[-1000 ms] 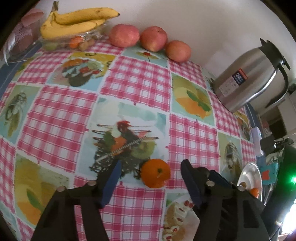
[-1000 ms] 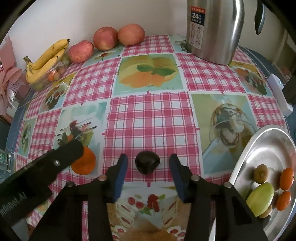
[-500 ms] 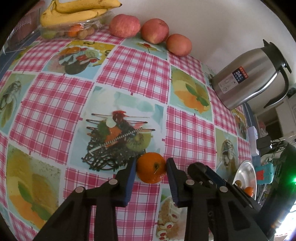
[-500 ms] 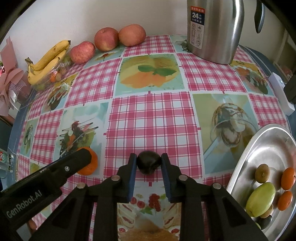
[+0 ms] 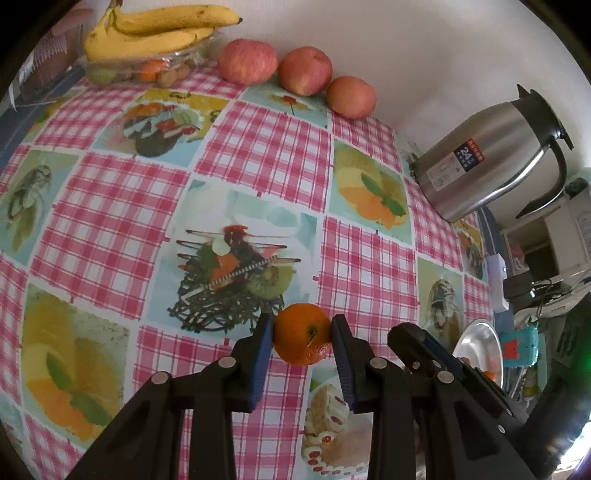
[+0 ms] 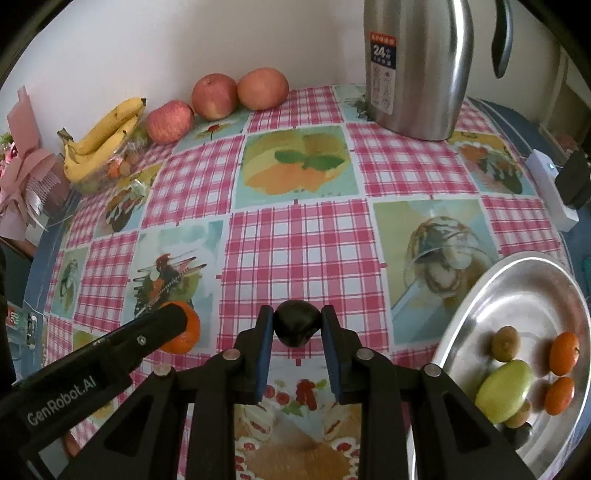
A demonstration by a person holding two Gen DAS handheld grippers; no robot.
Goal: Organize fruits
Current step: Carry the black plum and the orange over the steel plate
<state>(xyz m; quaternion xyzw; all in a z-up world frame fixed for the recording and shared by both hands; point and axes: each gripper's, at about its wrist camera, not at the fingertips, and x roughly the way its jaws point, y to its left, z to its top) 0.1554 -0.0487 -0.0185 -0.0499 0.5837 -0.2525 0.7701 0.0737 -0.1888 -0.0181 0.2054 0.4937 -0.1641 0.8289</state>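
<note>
My left gripper (image 5: 302,334) is shut on a small orange tangerine (image 5: 301,332) that rests on the checked tablecloth; its blue pads press both sides. The same tangerine (image 6: 186,328) shows in the right wrist view behind the left gripper's finger. My right gripper (image 6: 297,326) is shut on a dark, almost black round fruit (image 6: 296,325) near the table's front. A steel plate (image 6: 517,288) at the right holds several small fruits: tangerines, a kiwi and a green one.
Three apples (image 5: 303,70) line the back wall. Bananas (image 5: 155,33) lie over a clear dish of small fruit at the back left. A steel thermos jug (image 6: 417,66) stands at the back right. A white box (image 6: 550,188) sits at the table's right edge.
Both grippers went from wide open to shut: the left one closed on the tangerine, the right one on the dark fruit. Neither hand shifted much.
</note>
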